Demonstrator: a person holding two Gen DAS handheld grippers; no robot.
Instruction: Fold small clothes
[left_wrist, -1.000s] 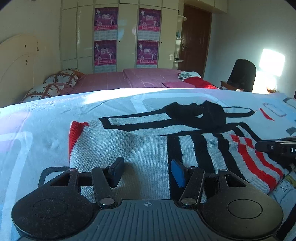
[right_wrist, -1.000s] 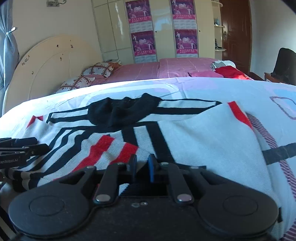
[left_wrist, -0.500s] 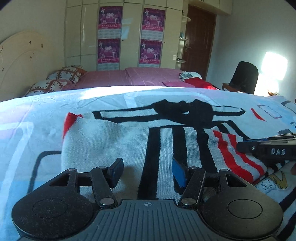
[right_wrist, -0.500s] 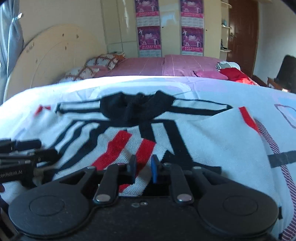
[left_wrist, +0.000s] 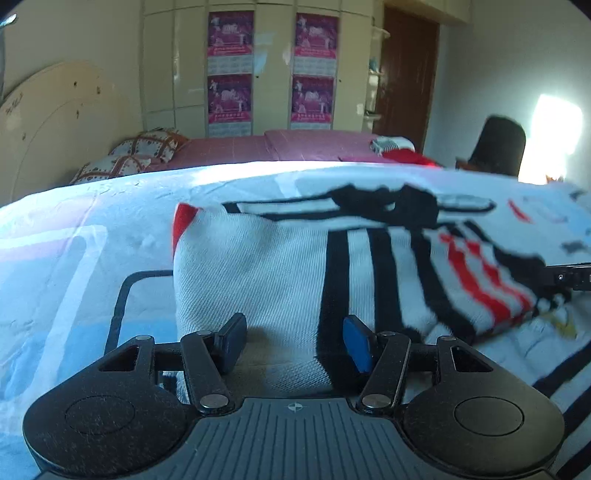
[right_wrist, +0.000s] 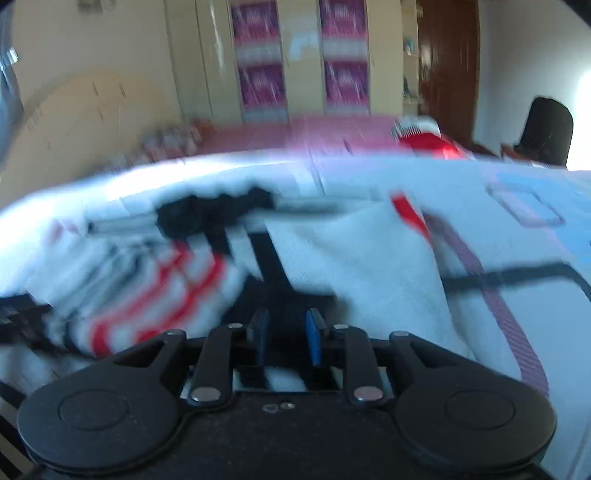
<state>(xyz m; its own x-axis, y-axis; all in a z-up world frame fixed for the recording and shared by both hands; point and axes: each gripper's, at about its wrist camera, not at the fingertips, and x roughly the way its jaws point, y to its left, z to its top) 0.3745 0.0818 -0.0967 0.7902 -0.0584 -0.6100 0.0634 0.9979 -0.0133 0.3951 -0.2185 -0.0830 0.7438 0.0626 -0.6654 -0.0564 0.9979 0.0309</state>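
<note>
On bed: white knitted sweater with black and red stripes (left_wrist: 258, 266) is being laid across pale blue-and-white printed bedsheet (left_wrist: 55, 258), sleeves folded inward.
Left gripper (left_wrist: 293, 341): is being held over sweater's near hem, jaws about half apart, knit lying between pads, no pinch seen.
Right gripper (right_wrist: 284, 334): jaws are being opened, narrow gap, dark stripe of sweater seen between them, pads not pressing; view is blurred.
Background: cream wardrobe with pink posters (left_wrist: 273, 70).

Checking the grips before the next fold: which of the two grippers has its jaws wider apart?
The left gripper: its jaws stand wide over the striped sweater. The right gripper shows only a narrow gap, though it is opening.
</note>
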